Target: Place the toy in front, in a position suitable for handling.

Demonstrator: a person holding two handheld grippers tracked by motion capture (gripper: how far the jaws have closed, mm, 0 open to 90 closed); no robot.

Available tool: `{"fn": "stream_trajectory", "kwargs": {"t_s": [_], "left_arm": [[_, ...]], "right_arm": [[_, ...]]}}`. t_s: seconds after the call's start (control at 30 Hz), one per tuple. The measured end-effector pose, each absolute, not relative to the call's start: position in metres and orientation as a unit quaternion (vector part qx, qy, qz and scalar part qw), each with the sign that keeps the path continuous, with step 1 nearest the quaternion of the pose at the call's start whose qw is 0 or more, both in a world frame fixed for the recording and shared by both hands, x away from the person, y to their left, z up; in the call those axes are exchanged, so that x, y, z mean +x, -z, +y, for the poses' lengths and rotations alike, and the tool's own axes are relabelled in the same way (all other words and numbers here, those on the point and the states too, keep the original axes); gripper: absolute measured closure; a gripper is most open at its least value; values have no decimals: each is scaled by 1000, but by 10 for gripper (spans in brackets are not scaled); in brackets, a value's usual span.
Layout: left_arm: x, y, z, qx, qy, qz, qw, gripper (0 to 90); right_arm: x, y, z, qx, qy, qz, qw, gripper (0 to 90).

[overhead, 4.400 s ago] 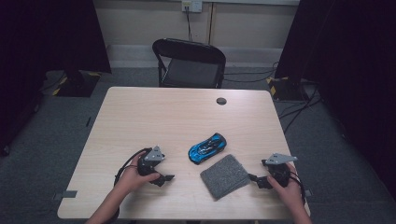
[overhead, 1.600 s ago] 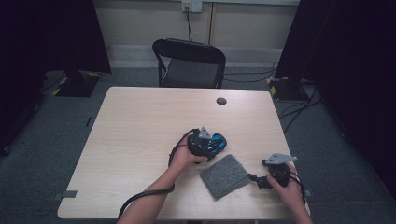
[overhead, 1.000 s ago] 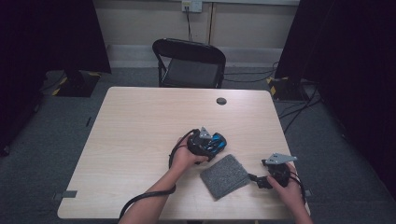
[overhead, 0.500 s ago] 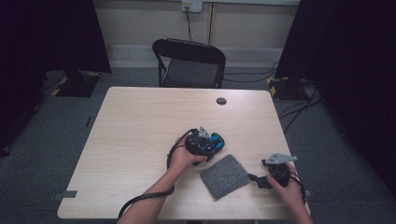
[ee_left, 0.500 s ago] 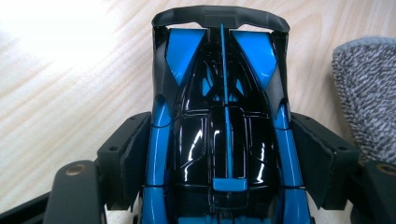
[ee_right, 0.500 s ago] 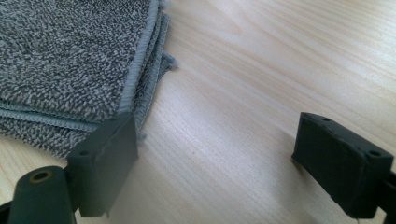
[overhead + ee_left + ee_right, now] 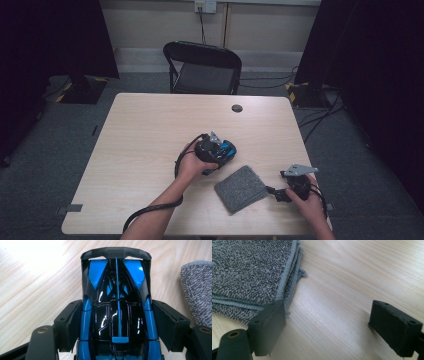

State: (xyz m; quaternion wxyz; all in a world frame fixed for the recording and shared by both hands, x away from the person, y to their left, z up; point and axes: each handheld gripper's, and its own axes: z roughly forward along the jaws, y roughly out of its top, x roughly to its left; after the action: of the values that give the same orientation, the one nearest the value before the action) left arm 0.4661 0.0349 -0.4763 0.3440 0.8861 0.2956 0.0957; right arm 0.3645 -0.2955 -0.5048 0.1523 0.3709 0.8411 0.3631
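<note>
My left gripper point(image 7: 117, 322) straddles the toy car point(image 7: 117, 302) lengthwise, jaws unclenched beside its flanks, mid-table near the front edge.

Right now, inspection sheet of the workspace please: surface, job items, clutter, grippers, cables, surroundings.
Surface: light wooden table, dry.
Job's things: blue and black toy car on the table; folded grey cloth beside it.
Clutter: small dark round disc near the far edge.
Grippers: left gripper straddles the car, pads at its sides, contact uncertain; right gripper open on bare wood at the cloth's edge.
Cables: black cable trails from the left gripper toward the near edge.
Surroundings: black folding chair behind the table, dark curtains, grey carpet.
</note>
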Motion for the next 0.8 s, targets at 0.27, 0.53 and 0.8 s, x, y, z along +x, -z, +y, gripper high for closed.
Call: {"fn": "stream_trajectory", "kwargs": {"t_s": [0.27,0.53,0.8], "left_arm": [[471,467,51,885,-101,302,339,283],[474,474,54,887,-102,302,334,284],[474,483,49,888,-100,299,335,284]], "right_arm": [[365,505,-296,371,-363,841,152,128],[365,505,-295,371,-363,841,152,128],[365,505,-295,371,-363,841,152,128]]}}
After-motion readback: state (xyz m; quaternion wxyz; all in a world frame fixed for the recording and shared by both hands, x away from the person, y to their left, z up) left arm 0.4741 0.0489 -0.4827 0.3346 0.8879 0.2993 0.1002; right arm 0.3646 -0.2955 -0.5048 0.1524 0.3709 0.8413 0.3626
